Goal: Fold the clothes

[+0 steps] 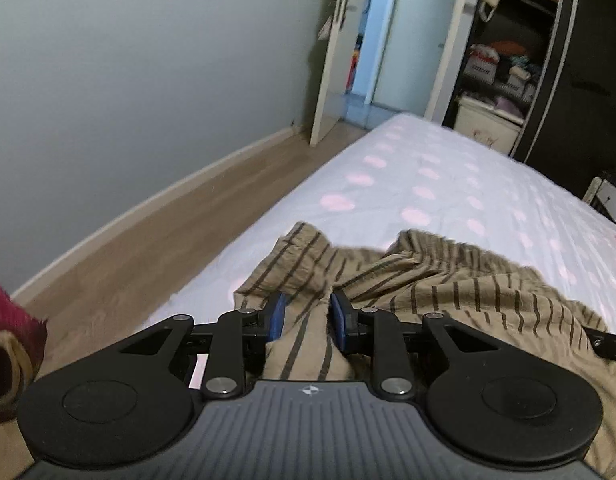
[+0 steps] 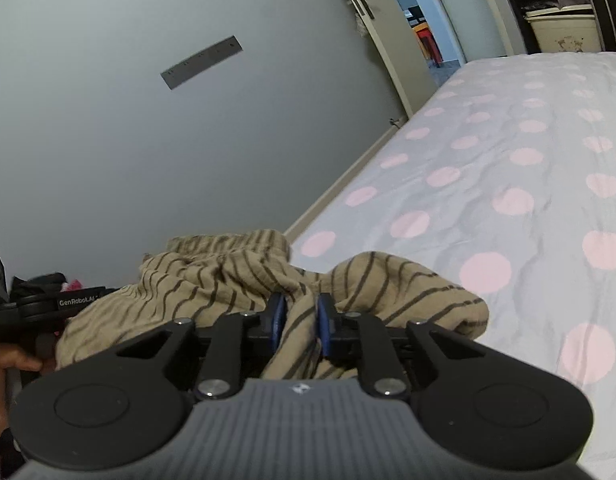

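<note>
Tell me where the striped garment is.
The striped garment lies bunched on the polka-dot bed, low in both views, pinched by left tongs and right tongs.

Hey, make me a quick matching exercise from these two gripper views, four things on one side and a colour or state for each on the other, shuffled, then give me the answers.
Things:
1. striped garment
2. bed sheet
3. door
4. left gripper

Descriptions:
A. pale with pink dots
B. tan, crumpled
C. shut on fabric
D. standing open

Pairs: 1-B, 2-A, 3-D, 4-C. The right gripper grips the same garment too.
</note>
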`<state>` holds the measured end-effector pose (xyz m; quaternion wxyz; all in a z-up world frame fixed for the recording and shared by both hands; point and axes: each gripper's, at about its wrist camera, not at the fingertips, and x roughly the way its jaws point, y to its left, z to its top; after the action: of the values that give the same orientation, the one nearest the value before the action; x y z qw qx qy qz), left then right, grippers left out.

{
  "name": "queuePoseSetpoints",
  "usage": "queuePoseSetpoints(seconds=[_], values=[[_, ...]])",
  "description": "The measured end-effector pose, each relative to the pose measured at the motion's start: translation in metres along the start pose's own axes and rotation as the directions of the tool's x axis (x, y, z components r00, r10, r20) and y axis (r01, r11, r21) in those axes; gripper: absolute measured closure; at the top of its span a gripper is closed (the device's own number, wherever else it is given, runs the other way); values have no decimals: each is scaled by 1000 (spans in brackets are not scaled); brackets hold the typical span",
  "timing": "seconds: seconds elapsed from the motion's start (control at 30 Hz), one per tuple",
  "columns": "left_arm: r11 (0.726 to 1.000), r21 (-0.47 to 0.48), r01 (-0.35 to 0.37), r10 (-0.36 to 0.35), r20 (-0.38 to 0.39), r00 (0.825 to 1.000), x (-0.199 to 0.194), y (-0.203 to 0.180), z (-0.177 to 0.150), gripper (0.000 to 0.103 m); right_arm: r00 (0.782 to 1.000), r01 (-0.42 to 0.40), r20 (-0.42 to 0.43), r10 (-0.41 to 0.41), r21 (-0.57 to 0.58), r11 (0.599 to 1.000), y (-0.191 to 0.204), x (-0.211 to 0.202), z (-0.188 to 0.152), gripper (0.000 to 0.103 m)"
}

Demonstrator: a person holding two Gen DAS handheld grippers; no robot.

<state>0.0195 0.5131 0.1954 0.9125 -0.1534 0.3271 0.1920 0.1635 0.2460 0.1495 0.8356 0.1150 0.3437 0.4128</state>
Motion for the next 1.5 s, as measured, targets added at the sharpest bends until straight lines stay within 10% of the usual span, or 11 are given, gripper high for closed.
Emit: queuePoseSetpoints(seconds=[0.57,0.87,0.93,1.0,1.03,1.5], values=[[999,28,41,-44,135,990,-94,15,-21,60,987,-94,114,113,-163,982,4,-102,-14,51],[993,-86,75,-62,140,988,-106,44,-47,62,983,-169,43,178,-169,971,5,-137,-64,41],[990,-102,93,-79,133,988,-101,46,-48,70,987,-155,12,159,-178,972,8,-129,-71,52],[990,-105,99,-86,125,988,-95,45,-48,83,985,-173,-19,173,-188,967,12,-120,-73,95],[990,-100,96,-83,124,989,-93,44,-48,90,985,-174,-17,174,-198,965,14,-120,-73,99],[998,-39,46,-43,79,996,-89,41,-48,100,993,-80,-108,45,-345,935,5,-127,-77,102]])
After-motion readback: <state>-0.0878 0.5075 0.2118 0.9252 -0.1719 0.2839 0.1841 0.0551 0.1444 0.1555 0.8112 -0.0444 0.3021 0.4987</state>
